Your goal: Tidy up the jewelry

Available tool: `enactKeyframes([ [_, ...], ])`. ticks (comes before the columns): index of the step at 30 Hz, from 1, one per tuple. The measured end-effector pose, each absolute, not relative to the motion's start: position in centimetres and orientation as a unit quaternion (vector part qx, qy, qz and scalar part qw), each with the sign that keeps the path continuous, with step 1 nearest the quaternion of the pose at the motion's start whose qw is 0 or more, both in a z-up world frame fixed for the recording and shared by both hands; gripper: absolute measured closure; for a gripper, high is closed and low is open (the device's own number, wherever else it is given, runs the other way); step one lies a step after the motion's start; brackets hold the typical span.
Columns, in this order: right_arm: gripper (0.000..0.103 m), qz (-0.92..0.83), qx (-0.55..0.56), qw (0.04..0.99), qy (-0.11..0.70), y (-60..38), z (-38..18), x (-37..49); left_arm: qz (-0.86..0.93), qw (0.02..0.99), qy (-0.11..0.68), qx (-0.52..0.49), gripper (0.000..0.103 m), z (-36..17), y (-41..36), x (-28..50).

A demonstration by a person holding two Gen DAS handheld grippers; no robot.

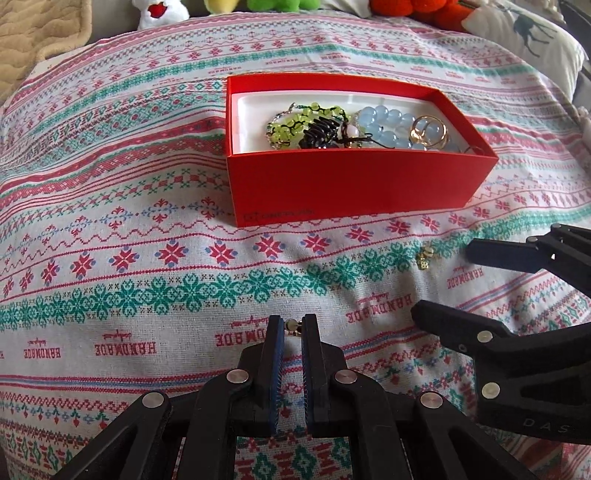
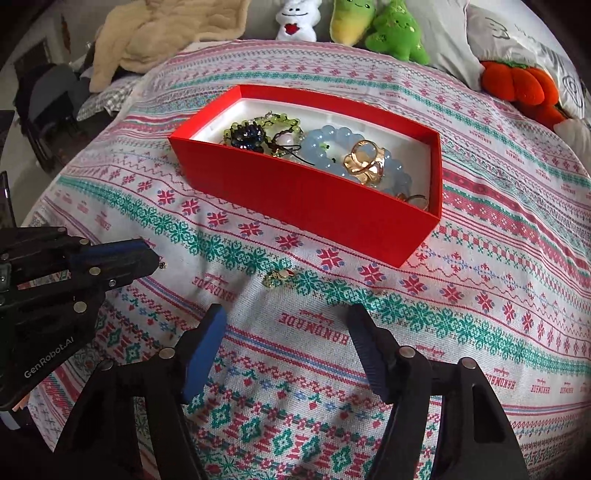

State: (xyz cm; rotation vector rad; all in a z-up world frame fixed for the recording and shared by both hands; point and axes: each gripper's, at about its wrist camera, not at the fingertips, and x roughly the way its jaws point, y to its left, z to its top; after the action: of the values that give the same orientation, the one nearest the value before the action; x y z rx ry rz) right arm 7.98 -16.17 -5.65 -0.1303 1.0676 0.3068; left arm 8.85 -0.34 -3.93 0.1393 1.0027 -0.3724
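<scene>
A red box [image 1: 354, 184] [image 2: 295, 192] sits on the patterned cloth and holds a green bead bracelet [image 1: 291, 123], a black piece [image 2: 245, 136], a pale blue bead bracelet [image 1: 384, 122] [image 2: 328, 147] and a gold ring [image 1: 428, 133] [image 2: 365, 164]. My left gripper [image 1: 293, 322] [image 2: 157, 260] is shut on a tiny stud earring [image 1: 293, 326] [image 2: 162, 264] just above the cloth, in front of the box. A small gold and green earring [image 1: 424, 258] [image 2: 279, 277] lies on the cloth. My right gripper [image 2: 286, 314] [image 1: 443, 280] stands open just short of it, nothing between its fingers.
The striped embroidered cloth [image 1: 147, 258] covers a bed. Plush toys line its far edge: white [image 2: 295, 22], green [image 2: 397, 33] and orange [image 2: 517, 83]. A beige blanket [image 2: 166, 33] lies at the back left and a pillow [image 1: 528, 33] at the back right.
</scene>
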Motion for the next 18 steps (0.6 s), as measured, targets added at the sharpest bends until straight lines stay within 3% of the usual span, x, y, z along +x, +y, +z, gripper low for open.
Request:
enactKeyframes([
  [6, 0.056, 0.151, -0.054, 0.849, 0.503, -15.9, -5.7, 8.8, -0.174, 0.859, 0.478, 0.061, 0.099, -3.8, 0.0, 9.0],
  [18, 0.081, 0.148, -0.049, 0.849, 0.504, -15.8, -5.7, 9.5, -0.174, 0.858, 0.479, 0.059, 0.099, -3.8, 0.1, 9.0],
])
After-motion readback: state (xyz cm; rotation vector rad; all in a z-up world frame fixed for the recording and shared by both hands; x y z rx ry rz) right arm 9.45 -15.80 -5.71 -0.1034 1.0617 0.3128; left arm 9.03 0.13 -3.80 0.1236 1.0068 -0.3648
